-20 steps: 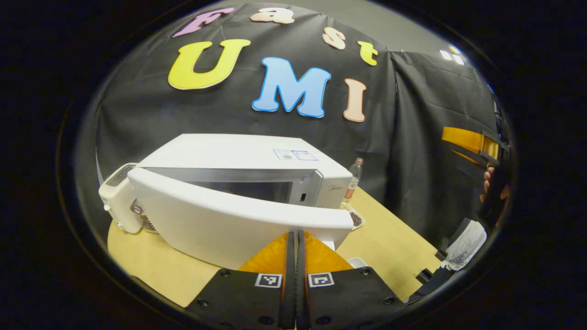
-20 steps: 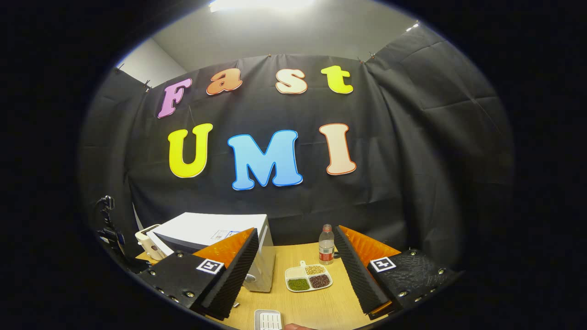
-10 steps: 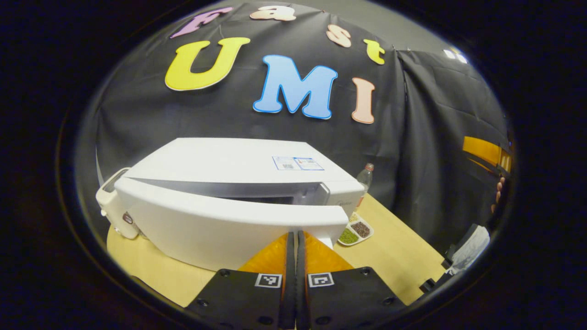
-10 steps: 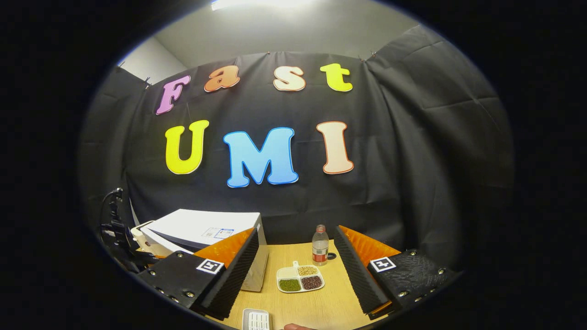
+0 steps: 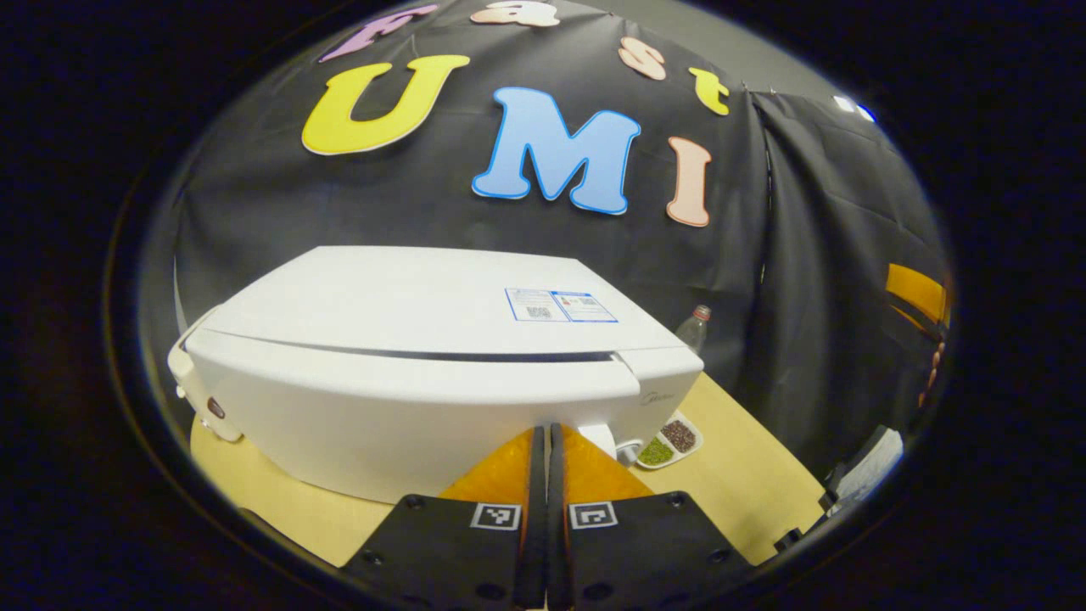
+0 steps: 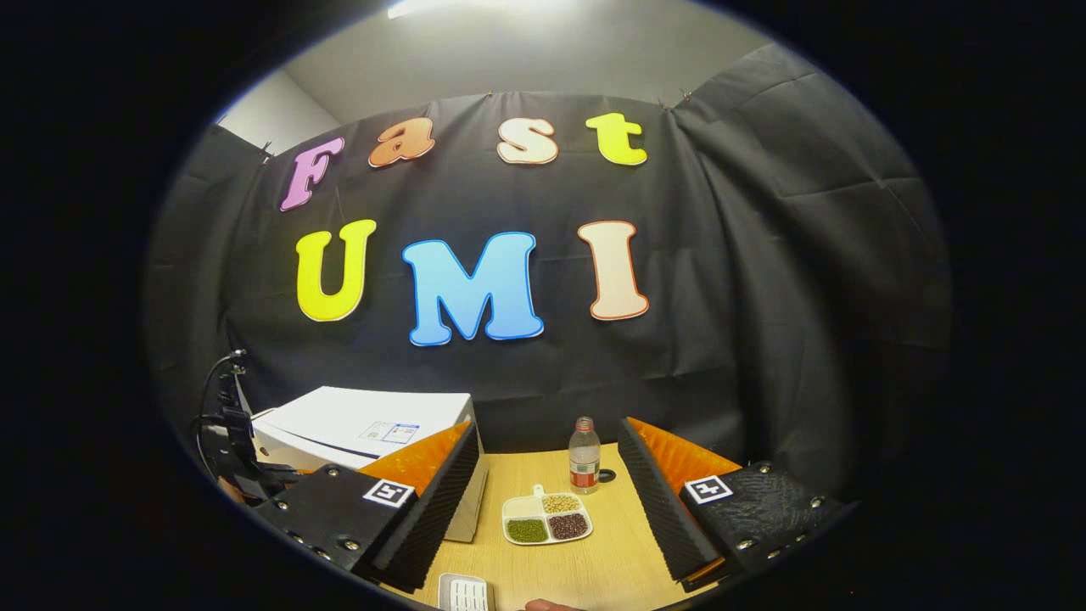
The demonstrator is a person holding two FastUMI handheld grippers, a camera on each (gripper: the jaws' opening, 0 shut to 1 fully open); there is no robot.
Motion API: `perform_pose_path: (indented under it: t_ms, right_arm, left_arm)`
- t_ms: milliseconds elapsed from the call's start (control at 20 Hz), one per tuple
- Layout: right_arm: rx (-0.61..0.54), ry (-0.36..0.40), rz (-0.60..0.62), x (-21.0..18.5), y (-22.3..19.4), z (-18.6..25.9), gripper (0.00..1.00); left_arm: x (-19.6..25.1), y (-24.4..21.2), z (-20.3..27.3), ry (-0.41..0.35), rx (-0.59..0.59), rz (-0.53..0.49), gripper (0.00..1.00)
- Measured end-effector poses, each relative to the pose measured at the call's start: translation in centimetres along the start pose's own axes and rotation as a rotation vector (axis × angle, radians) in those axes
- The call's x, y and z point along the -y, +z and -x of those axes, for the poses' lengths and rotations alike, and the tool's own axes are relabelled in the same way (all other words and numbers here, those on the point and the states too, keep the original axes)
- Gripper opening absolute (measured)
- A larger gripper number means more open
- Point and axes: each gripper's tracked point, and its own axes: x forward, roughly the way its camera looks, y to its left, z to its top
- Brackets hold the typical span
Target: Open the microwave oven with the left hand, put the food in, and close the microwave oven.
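Pressed flat together at the bottom centre of the left gripper view, my left gripper holds nothing; its tips sit right at the lower front edge of the microwave door, though I cannot tell whether they touch it. Just beyond them the door lies almost flush with the microwave oven, a thin dark seam along its top edge, so I judge the closing push to be at or near its end. My right gripper spreads wide across the bottom of the right gripper view, empty, pointing level over the wooden table with a small white ribbed object at the frame's lower edge. Between its fingers, further off, the divided plate of food sits out on the table beside the oven, and it shows again at lower right of the left gripper view. So by my reading the food is not inside, and the put-in step looks undone whatever the door's state. Behind the plate a clear bottle stands upright near the black cloth wall.
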Motion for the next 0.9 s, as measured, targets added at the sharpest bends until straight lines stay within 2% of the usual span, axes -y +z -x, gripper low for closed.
perform_pose_path:
  t_ms: [900]
  right_arm:
    - [-0.021, 0.018, 0.005, -2.2, -0.7, 0.3, 1.00]
  left_arm:
    - [-0.6, 0.5, -1.3, 0.015, 0.015, 0.003, 0.07]
